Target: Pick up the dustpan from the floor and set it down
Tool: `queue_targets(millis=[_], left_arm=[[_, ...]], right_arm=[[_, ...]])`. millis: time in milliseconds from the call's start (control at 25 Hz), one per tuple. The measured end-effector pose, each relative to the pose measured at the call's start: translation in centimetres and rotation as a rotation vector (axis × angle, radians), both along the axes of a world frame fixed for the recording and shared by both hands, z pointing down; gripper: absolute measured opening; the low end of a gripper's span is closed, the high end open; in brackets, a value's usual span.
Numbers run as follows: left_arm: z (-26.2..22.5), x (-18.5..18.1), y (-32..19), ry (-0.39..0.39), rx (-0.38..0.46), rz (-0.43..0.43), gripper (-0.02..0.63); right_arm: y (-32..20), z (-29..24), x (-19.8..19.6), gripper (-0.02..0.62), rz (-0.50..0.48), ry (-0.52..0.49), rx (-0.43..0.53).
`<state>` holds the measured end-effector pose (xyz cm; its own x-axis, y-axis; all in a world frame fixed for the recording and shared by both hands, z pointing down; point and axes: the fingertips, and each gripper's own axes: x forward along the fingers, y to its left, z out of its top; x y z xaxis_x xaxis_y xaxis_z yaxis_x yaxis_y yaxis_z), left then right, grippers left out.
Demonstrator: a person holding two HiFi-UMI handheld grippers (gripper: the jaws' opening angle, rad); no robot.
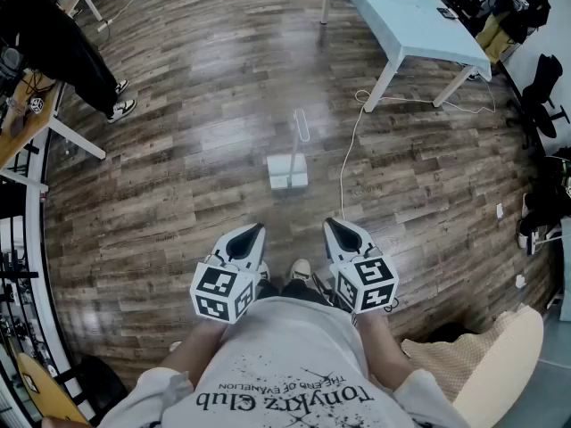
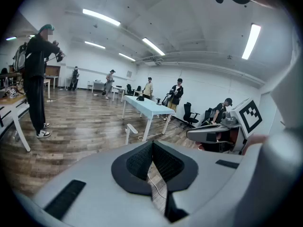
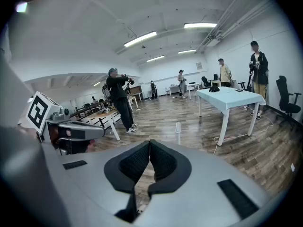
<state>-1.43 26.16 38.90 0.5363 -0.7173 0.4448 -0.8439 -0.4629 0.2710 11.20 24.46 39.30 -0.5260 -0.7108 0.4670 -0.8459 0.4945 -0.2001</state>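
dustpan (image 2: pixel 129 129) base hidden (only handle shows), table (image 1: pixel 410 16) cut off above

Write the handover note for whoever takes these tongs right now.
Left tongs: shut, empty.
Right tongs: shut, empty.
Both are held out ahead, touching nothing.
Dustpan: standing on the wood floor ahead, handle upright, untouched.
Done: nothing yet.
To do: approach, open one pair, grip the handle, lift, set it down.

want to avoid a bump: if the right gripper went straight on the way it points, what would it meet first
Probably the wooden floor just short of the dustpan: the right gripper tilts down toward it. Depth is unclear, so it might clip the dustpan instead.
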Motion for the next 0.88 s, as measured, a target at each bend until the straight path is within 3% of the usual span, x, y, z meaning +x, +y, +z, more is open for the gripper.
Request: queue_targets(millis=[600, 880], left_arm=[[0.3, -1.7, -0.4, 0.003, -0.003, -0.02, 0.023], [0.2, -2.2, -0.8, 0.013, -0.003, 0.001, 0.023]], right_arm=[[-0.5, 0.5, -1.8, 0.026, -0.015, 0.021, -0.008], [-1.2, -0.2, -1.7, 0.026, 0.049, 0.015, 0.015]])
